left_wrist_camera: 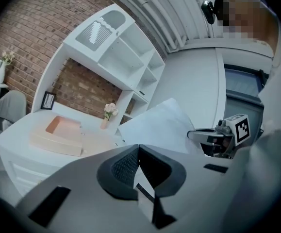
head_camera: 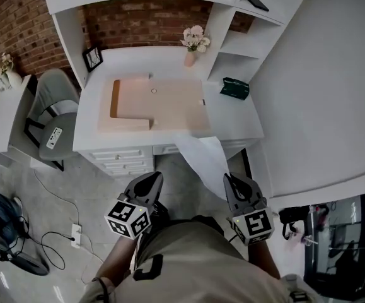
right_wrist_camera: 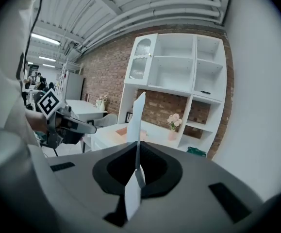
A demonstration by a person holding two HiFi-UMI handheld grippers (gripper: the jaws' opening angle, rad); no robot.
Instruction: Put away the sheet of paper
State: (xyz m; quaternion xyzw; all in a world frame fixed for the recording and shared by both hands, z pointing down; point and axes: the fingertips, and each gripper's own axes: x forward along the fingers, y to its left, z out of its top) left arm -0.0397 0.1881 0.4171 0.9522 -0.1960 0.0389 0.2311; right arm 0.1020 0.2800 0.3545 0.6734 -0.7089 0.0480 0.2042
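The white sheet of paper (head_camera: 204,160) hangs in the air in front of the desk, its far corner over the desk's front edge. My right gripper (head_camera: 231,180) is shut on its near edge. In the right gripper view the paper (right_wrist_camera: 136,120) stands edge-on between the closed jaws of that gripper (right_wrist_camera: 137,144). My left gripper (head_camera: 156,177) is held level with it to the left, shut with nothing in it. From the left gripper view the paper (left_wrist_camera: 155,125) shows as a broad sheet beside the right gripper (left_wrist_camera: 213,136).
Ahead stands a white desk (head_camera: 232,122) with drawers (head_camera: 122,160), bearing a flat wooden box (head_camera: 157,106), a flower vase (head_camera: 191,43), a green item (head_camera: 234,88) and a picture frame (head_camera: 92,57). White shelves rise behind. A grey chair (head_camera: 53,115) is to the left, with cables on the floor.
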